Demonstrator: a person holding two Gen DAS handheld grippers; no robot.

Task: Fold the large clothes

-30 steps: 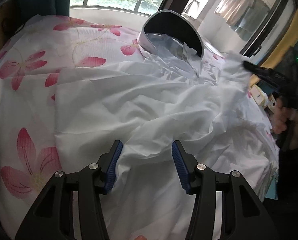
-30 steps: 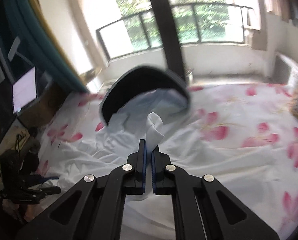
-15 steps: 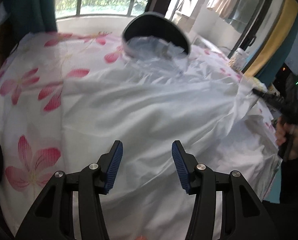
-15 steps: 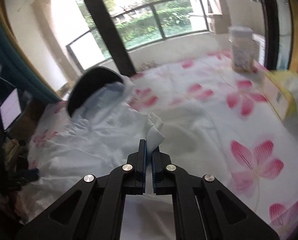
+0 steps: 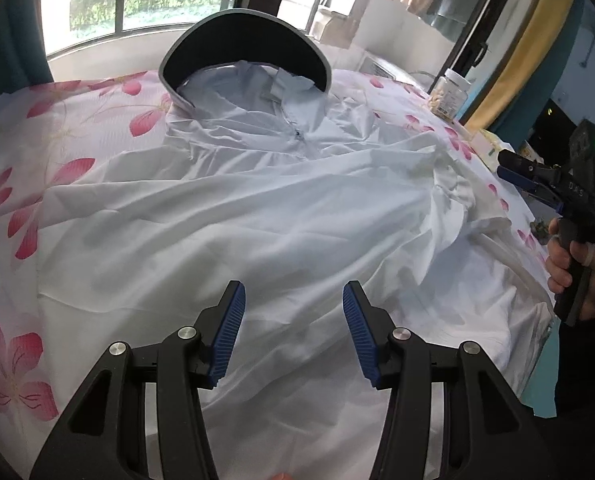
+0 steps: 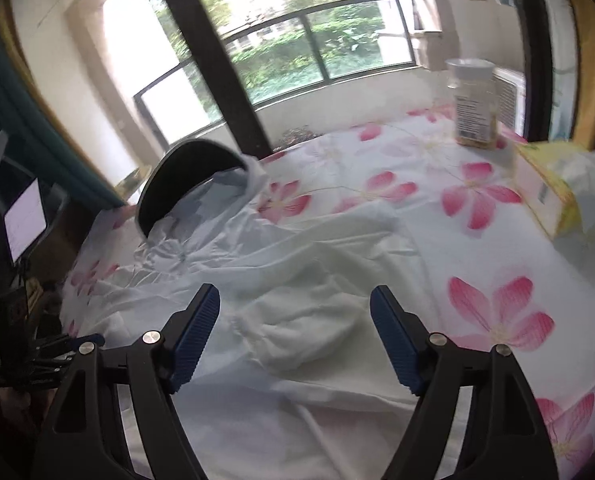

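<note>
A large white hooded jacket (image 5: 257, 208) lies spread face up on a flowered sheet (image 5: 57, 148); its stiff dark-lined hood brim (image 5: 245, 48) stands at the far end. My left gripper (image 5: 291, 332) is open and empty above the jacket's lower body. My right gripper (image 6: 295, 338) is open and empty above the bunched sleeve cuff (image 6: 297, 332). The right gripper also shows at the right edge of the left wrist view (image 5: 533, 180), beside the sleeve (image 5: 461, 196).
A jar (image 6: 475, 104) and a yellow tissue box (image 6: 557, 188) stand at the far right of the bed. A lit tablet screen (image 6: 23, 220) sits at the left. A window with railing lies beyond the bed.
My right gripper has opened and let go of the sleeve, which now lies on the bed at the jacket's right side. The jacket lies flatter. My left gripper has stayed open.
</note>
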